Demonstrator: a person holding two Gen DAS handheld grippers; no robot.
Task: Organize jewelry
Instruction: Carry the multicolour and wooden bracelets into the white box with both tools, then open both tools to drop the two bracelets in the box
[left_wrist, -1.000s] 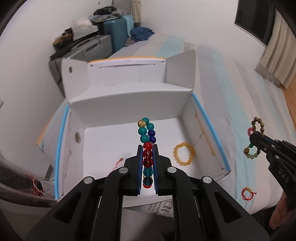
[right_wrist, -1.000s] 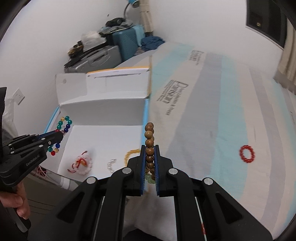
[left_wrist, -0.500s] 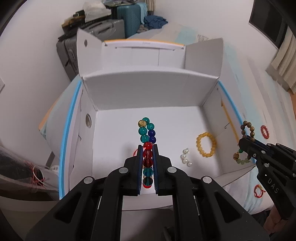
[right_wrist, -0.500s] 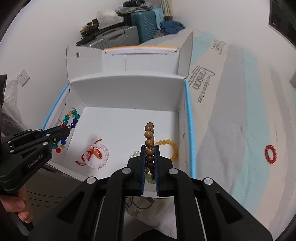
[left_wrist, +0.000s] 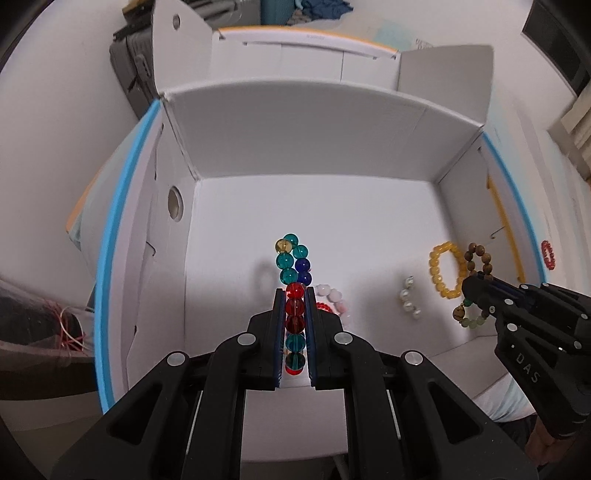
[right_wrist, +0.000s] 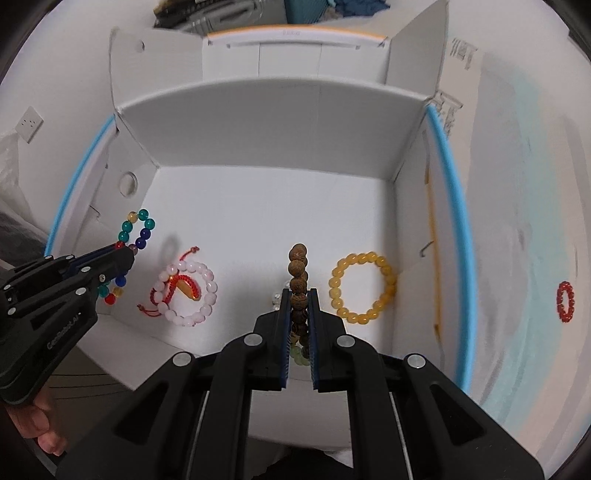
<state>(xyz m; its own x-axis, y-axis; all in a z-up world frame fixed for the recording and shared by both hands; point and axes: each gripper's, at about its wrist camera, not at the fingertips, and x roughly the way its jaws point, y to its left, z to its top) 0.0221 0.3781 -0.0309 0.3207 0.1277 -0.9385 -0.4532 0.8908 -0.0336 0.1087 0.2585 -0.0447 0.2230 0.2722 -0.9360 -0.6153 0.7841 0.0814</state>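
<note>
- White walls and a striped bed surround an open white box (right_wrist: 448, 206)
- Left gripper (left_wrist: 294, 325) is clamped on a glass bracelet (left_wrist: 293, 258), right gripper (right_wrist: 298, 325) on a wooden bracelet (right_wrist: 298, 273); both hang over the box floor
- Step, as I judge it: dropping both in
- Next: lower, part the jaws clear of the yellow bracelet (right_wrist: 364, 288) and pink bracelet (right_wrist: 188, 291), then fetch the red bracelet (right_wrist: 566, 301) on the bed

Pink bracelet (left_wrist: 331, 295) largely hidden behind left gripper (left_wrist: 294, 299) — only a few beads show. Pearl piece (right_wrist: 276, 295) mostly hidden behind right gripper (right_wrist: 298, 299). Suitcases (left_wrist: 129, 62) cut off by frame edge.
</note>
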